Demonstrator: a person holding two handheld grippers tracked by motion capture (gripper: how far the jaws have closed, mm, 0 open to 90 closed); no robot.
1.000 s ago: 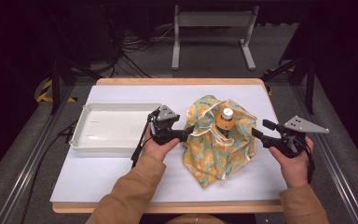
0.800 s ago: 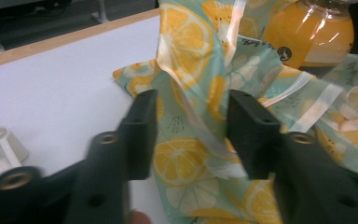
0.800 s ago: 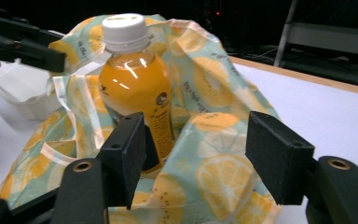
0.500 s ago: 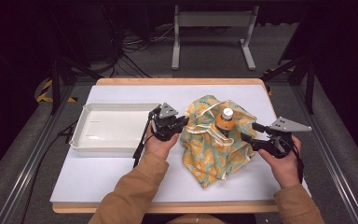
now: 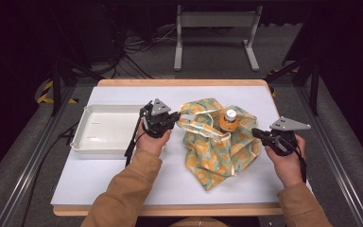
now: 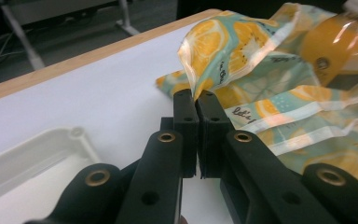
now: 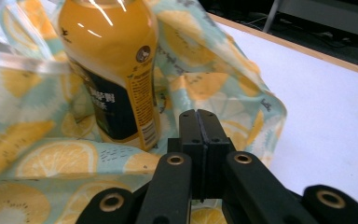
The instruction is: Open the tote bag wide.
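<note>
Closest in, in the left gripper view: just finished closing the left gripper (image 6: 196,95), now clamped tight on a fold of the lemon-print bag (image 6: 223,51), with the glossy edge rising straight out of the tips. Likewise just finished closing the right gripper (image 7: 197,114), pressed flat together at the bag's opposite rim (image 7: 37,158); cannot tell from here whether any fold is actually caught between them. Means, most likely, a hold taken on both sides of the mouth, ready for spreading or lifting the bag around its load. Worth checking the right-hand hold before pulling, since a one-sided tug could tip the load. Just beyond the tips: orange juice bottle (image 7: 107,60), standing upright inside the bag, near the middle of the table (image 5: 123,184), between the two grippers. Farther left in the high view, past the left gripper (image 5: 176,118): white tray (image 5: 82,142), empty, apart from the bag (image 5: 217,156). Against a second ago: then both sets of jaws spread wide beside the bag, nothing gripped; right gripper (image 5: 256,133) since brought inward to the rim, left one raised slightly with the edge in it. Bottle (image 5: 229,121) and tray unmoved.
</note>
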